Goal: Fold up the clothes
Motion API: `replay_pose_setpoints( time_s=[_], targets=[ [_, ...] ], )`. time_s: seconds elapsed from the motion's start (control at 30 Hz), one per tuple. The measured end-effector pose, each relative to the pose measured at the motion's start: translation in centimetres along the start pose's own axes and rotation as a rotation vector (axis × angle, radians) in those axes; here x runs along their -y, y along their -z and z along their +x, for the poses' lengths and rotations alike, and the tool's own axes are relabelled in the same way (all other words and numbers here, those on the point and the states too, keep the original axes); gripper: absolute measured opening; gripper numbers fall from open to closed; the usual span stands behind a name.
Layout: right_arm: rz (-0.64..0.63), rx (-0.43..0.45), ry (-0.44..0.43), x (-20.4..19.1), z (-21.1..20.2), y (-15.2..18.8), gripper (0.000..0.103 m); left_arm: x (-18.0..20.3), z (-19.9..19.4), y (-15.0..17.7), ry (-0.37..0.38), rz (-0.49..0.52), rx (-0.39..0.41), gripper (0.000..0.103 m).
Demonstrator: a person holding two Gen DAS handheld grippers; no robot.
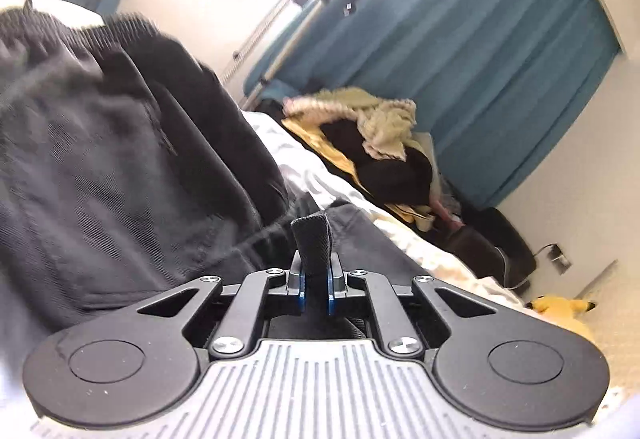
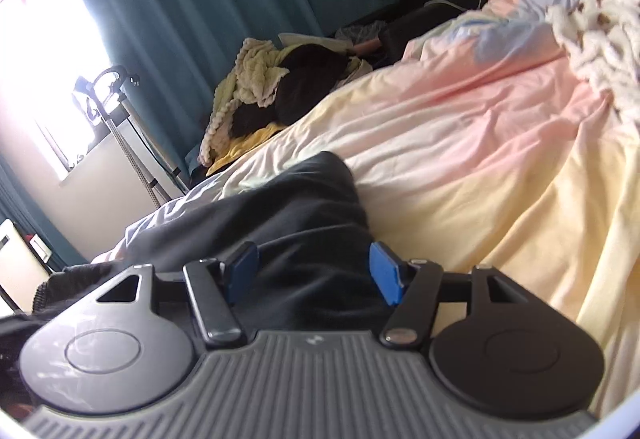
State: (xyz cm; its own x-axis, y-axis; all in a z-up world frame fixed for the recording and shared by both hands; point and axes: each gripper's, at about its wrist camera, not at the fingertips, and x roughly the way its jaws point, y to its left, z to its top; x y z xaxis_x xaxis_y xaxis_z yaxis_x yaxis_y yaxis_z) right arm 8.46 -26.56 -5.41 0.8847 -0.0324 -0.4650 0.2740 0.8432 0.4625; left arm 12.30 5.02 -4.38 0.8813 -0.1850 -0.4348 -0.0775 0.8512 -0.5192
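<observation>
One dark garment [image 1: 120, 159] only, spread rumpled across the pastel bedsheet [image 2: 460, 127], not yet folded. Left gripper [image 1: 316, 289] clamped on a pinched tab of that black cloth. Right gripper [image 2: 314, 271] held open over another part of it, gripping nothing. Probably just starting; every fold left.

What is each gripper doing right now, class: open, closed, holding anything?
Left gripper: jaws closed on a fold of the black garment.
Right gripper: jaws open over the black garment, gripping nothing.
</observation>
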Motion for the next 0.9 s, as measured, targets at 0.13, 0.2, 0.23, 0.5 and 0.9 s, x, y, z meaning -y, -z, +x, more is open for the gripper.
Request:
replay_pose_setpoints(
  time_s=[0.13, 0.2, 0.23, 0.5, 0.9],
  targets=[
    [-0.002, -0.004, -0.044, 0.2, 0.0, 0.3, 0.069, -2.6, 3.3, 1.8, -0.082, 0.043, -0.152, 0.011],
    [0.0, -0.019, -0.062, 0.4, 0.3, 0.8, 0.074, -2.4, 3.4, 2.1, -0.078, 0.081, -0.135, 0.012],
    [0.008, -0.032, -0.054, 0.6, 0.6, 1.2, 0.077, -2.1, 3.2, 2.2, -0.075, 0.102, -0.126, 0.013],
    [0.187, -0.138, -0.165, 3.0, 3.3, 1.9, 0.086, -1.1, 3.5, 2.4, -0.077, 0.161, -0.12, 0.015],
    [0.204, -0.105, -0.331, 2.2, 4.9, 2.0, 0.085, -0.8, 3.8, 2.3, -0.082, 0.225, -0.116, 0.015]
  ],
)
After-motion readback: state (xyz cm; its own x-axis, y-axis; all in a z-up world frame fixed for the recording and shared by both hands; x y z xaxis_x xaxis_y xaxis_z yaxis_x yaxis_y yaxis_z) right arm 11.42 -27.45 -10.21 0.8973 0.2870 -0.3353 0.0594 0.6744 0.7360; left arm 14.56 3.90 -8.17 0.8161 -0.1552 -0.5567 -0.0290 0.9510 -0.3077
